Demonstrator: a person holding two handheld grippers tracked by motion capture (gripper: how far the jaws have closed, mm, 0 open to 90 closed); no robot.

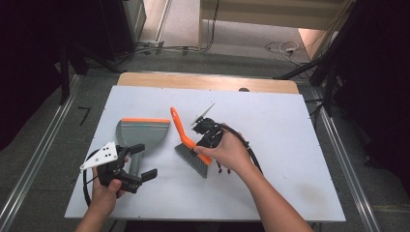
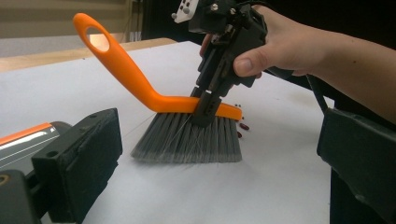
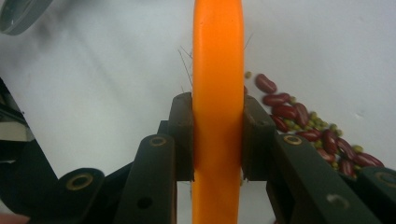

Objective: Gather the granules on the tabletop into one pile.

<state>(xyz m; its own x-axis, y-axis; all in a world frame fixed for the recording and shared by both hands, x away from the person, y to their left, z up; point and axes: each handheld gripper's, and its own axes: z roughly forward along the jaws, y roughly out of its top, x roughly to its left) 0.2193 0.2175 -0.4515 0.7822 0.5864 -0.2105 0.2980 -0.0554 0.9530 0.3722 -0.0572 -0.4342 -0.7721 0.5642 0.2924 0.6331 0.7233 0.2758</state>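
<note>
A white tabletop carries everything, with a strip of bare wood along its far edge. The largest thing on it is a grey dustpan with an orange lip, lying left of centre with its handle running back toward the person's left hand. The left tongs sit at that handle; in the left gripper view the two black jaws stand wide apart with only bare tabletop between them, so they are open and hold nothing, though the orange lip of the dustpan shows just beside the left jaw.

Just right of the dustpan is a hand brush with an orange handle and grey bristles. Its looped handle end points up and away, tilted, while the bristles rest on the tabletop and splay slightly. The right tongs are closed on the orange back of the brush, one pad pressed to each side of it, directly above the bristles. The right hand comes in from the person's side and holds those tongs pointing steeply down.

Smallest is a scatter of dark red beans mixed with tiny green ones, lying on the tabletop just beside the bristles, on the side away from the dustpan.
</note>
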